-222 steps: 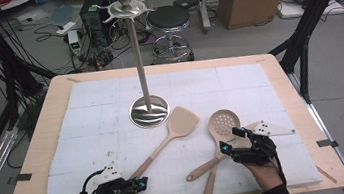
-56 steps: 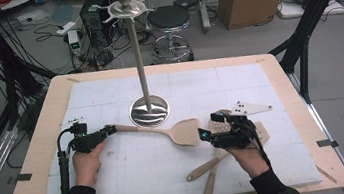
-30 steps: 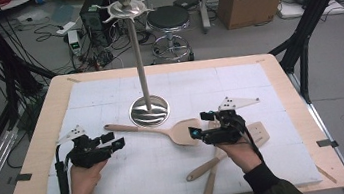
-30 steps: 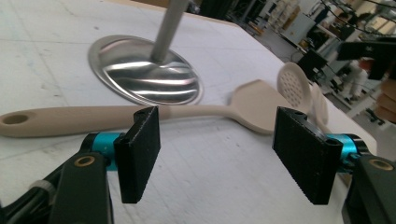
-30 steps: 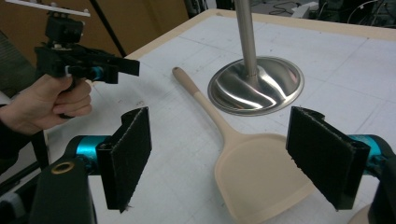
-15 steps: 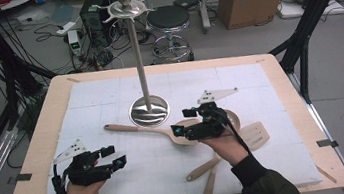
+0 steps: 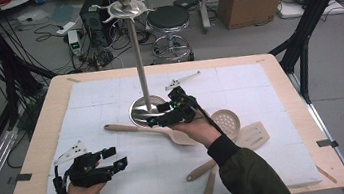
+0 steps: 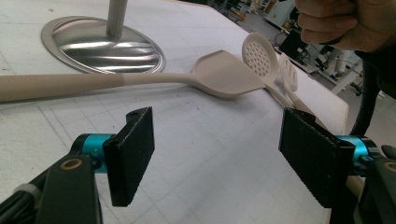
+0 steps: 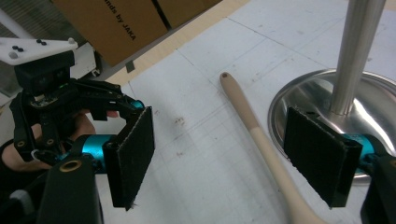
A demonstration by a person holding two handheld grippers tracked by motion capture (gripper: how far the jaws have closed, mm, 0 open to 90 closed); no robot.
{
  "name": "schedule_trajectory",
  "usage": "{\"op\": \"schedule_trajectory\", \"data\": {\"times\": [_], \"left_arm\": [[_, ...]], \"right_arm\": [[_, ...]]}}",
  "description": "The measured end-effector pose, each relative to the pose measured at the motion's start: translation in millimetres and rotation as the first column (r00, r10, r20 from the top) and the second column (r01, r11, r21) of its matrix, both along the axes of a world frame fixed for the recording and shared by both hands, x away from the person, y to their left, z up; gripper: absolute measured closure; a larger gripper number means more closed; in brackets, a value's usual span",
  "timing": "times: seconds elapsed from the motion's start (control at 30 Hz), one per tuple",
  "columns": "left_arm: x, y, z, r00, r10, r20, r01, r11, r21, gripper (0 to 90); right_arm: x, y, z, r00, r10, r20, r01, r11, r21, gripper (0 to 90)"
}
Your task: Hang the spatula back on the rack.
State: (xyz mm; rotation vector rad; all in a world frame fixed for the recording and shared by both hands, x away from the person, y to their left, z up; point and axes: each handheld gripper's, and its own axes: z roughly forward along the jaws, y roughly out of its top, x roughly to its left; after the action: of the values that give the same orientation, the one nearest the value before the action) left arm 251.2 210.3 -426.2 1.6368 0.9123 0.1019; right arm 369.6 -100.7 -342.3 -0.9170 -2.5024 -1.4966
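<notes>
Worktop (image 7: 289, 81) under me, stand (image 7: 137, 56) upright at its middle. The spatula (image 7: 164, 131) lies flat just in front of the stand's base, blade toward my right. My right fingers (image 9: 233, 156) stand apart over its handle (image 9: 254, 135), nothing clamped. My left fingers (image 8: 224, 156), just opened, stand wide apart and empty, nearer me. It looks light, stiff and smooth, so I'd pinch the handle mid-length.
</notes>
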Motion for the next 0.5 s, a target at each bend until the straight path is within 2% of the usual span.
{"op": "schedule_trajectory", "data": {"times": [0.17, 0.23, 0.4, 0.5], "left_arm": [[-4.1, 0.3, -2.1, 1.0, -0.001, -0.005, 0.001, 1.0, 0.007, 27.2], [-7.4, 1.3, -2.7, 1.0, -0.003, -0.004, 0.003, 1.0, 0.009, 27.2], [-13.4, 4.8, -1.3, 1.0, 0.002, 0.005, -0.002, 1.0, 0.008, 27.2], [-15.3, 6.5, -3.4, 1.0, 0.004, -0.003, -0.004, 1.0, 0.009, 27.2]], "right_arm": [[9.2, 6.1, -2.4, 0.9998, 0.003, -0.019, -0.003, 1.0, -0.006, 26.9], [13.1, 8.9, -4.2, 0.9996, 0.0, -0.03, 0.0, 1.0, -0.005, 31.0], [22.0, 23.7, -8.9, 0.9988, 0.014, -0.046, -0.016, 0.999, -0.039, 31.2], [27.4, 35.6, -13.5, 0.9983, 0.032, -0.048, -0.035, 0.997, -0.072, 31.2]]}}
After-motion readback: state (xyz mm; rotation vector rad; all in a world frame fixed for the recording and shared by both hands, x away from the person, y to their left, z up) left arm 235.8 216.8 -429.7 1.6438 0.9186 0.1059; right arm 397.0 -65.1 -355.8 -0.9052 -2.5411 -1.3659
